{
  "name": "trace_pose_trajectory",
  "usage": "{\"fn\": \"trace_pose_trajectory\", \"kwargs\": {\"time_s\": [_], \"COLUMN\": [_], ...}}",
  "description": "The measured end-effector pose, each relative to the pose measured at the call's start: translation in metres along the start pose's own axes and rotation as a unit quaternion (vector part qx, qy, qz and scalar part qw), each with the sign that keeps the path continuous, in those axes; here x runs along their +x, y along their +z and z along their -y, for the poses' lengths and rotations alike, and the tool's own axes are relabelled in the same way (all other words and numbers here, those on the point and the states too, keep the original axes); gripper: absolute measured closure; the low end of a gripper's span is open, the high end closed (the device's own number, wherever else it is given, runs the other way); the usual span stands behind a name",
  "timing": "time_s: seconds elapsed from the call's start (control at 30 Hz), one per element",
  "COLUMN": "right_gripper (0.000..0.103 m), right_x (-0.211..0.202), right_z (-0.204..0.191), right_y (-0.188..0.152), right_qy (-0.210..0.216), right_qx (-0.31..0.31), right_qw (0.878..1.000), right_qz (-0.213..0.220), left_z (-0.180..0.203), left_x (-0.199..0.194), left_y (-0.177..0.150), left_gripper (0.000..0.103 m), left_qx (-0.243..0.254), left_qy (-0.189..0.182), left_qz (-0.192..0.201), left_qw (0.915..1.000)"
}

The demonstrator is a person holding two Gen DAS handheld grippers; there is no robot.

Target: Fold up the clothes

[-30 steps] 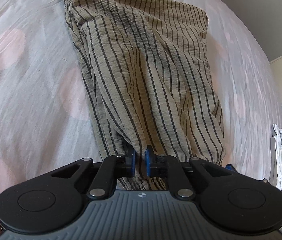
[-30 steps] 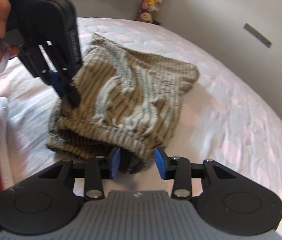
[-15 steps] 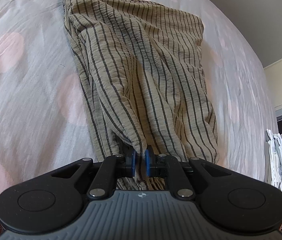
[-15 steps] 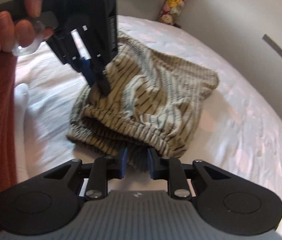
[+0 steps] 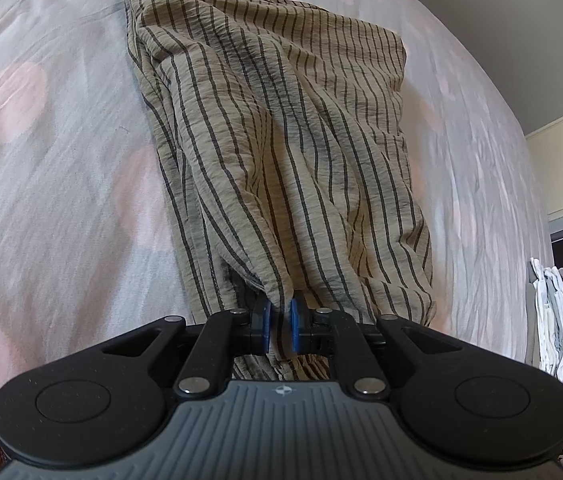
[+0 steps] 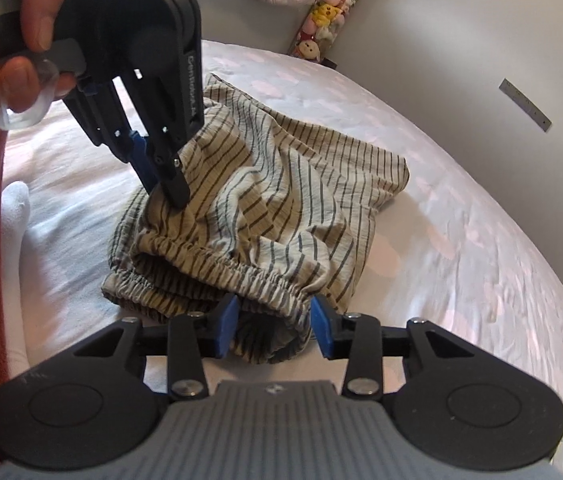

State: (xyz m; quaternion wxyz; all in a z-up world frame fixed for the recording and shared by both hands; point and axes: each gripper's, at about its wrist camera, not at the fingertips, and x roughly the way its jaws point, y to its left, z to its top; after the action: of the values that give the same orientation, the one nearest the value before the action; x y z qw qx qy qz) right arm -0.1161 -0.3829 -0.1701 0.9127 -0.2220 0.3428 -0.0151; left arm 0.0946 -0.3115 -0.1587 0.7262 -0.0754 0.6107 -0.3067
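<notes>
The tan crinkled garment with thin dark stripes and a gathered elastic waistband lies bunched on the bed's pale sheet with pink blotches, its far end spread flat, its near end lifted toward me. My left claw is clamped tight on a pinch of the striped cloth at one edge; in the right view I see that same claw biting the fabric from above, my hand on its handle. My right claw is opening, the elastic waistband sitting between the blue pads without being squeezed. I judge the step to be re-gripping the waistband before making a fold. Next I would need to close the right claw on the band level with the left one, then pull the cloth taut. A white sock lies beside the garment, folded white laundry stands off the bed
</notes>
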Motion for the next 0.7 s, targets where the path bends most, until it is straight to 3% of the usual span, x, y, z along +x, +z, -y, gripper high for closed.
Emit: {"fn": "trace_pose_trajectory", "kwargs": {"time_s": [0.17, 0.3, 0.33, 0.37, 0.43, 0.47, 0.6, 0.7], "right_gripper": [0.06, 0.06, 0.061, 0.07, 0.084, 0.088, 0.092, 0.092], "right_x": [0.015, 0.022, 0.023, 0.022, 0.022, 0.021, 0.007, 0.006], "right_z": [-0.001, 0.005, 0.008, 0.01, 0.016, 0.018, 0.023, 0.022], "right_y": [0.0, -0.001, -0.002, -0.003, -0.005, -0.005, -0.008, -0.009], "right_qy": [-0.007, -0.007, -0.003, 0.0, 0.009, 0.013, 0.018, 0.02], "right_qx": [0.003, 0.029, 0.04, 0.049, 0.066, 0.075, 0.089, 0.088], "right_qw": [0.999, 0.997, 0.997, 0.997, 0.996, 0.995, 0.995, 0.996], "right_qz": [-0.047, -0.066, -0.067, -0.066, -0.062, -0.058, -0.026, -0.029], "left_z": [-0.002, 0.0, 0.001, 0.001, 0.0, 0.0, -0.005, -0.009], "left_x": [-0.001, 0.01, 0.013, 0.012, 0.007, 0.003, -0.019, -0.032], "left_y": [-0.001, -0.001, -0.001, 0.0, -0.001, -0.001, -0.001, 0.0], "left_gripper": [0.087, 0.084, 0.084, 0.084, 0.098, 0.099, 0.101, 0.101], "left_qx": [0.001, 0.007, 0.009, 0.011, 0.013, 0.015, 0.007, 0.009], "left_qy": [-0.022, -0.011, -0.007, -0.006, -0.012, -0.016, -0.04, -0.028], "left_qz": [-0.023, -0.054, -0.059, -0.054, -0.04, -0.032, -0.011, -0.018], "left_qw": [0.9995, 0.9985, 0.9982, 0.9985, 0.999, 0.9993, 0.9991, 0.9994]}}
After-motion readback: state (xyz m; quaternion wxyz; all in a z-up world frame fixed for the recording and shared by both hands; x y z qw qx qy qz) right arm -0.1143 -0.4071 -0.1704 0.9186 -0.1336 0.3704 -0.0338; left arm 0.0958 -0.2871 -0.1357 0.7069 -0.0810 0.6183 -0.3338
